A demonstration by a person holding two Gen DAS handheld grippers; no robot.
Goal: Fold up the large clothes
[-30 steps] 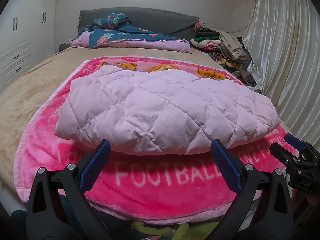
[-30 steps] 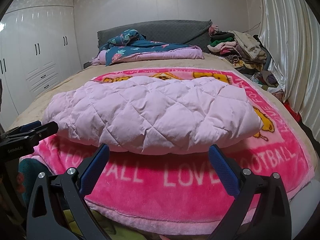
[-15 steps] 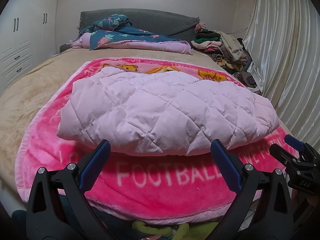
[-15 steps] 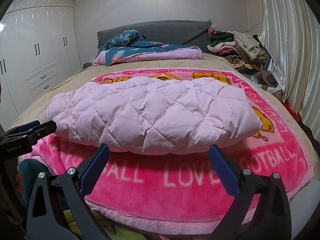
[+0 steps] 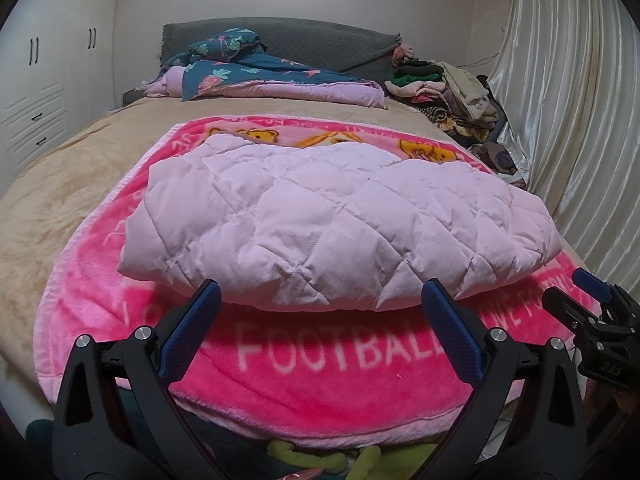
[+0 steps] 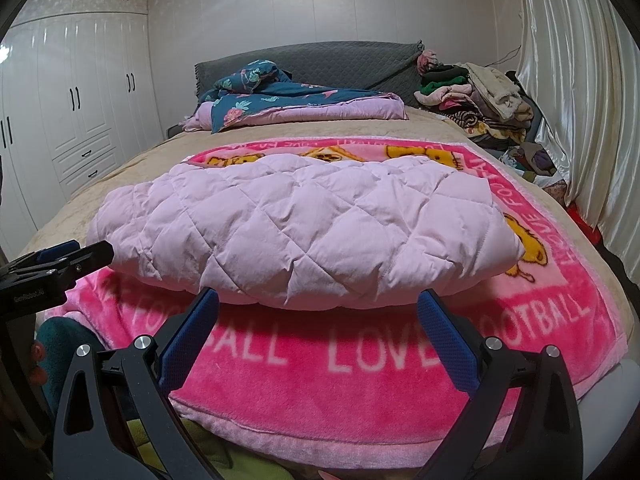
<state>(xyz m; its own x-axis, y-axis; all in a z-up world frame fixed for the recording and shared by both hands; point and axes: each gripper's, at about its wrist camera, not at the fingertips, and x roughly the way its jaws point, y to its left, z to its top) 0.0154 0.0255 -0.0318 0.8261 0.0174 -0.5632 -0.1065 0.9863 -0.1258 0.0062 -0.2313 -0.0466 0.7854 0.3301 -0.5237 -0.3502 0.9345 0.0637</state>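
A pale pink quilted jacket [image 5: 328,220] [image 6: 304,232] lies folded into a thick bundle on a bright pink blanket [image 5: 320,364] [image 6: 320,364] printed with white letters. My left gripper [image 5: 320,298] stands open just before the bundle's near edge, nothing between its blue pads. My right gripper [image 6: 318,306] is likewise open and empty at the same edge, a little further right. In the left wrist view the right gripper [image 5: 576,300] shows at the far right; in the right wrist view the left gripper [image 6: 76,254] shows at the far left. Neither touches the jacket.
The bed [image 5: 68,184] has a beige cover, a dark floral quilt [image 5: 256,76] [image 6: 280,96] by the grey headboard and a pile of clothes [image 5: 448,92] [image 6: 476,92] at the back right. White wardrobes [image 6: 80,120] stand left, pale curtains [image 5: 580,120] right. Green fabric [image 5: 320,456] lies below the blanket's edge.
The jacket sits slightly further right and higher in the left wrist view, so that gripper has drifted a little. The bundle itself has not moved; both grippers stay open.
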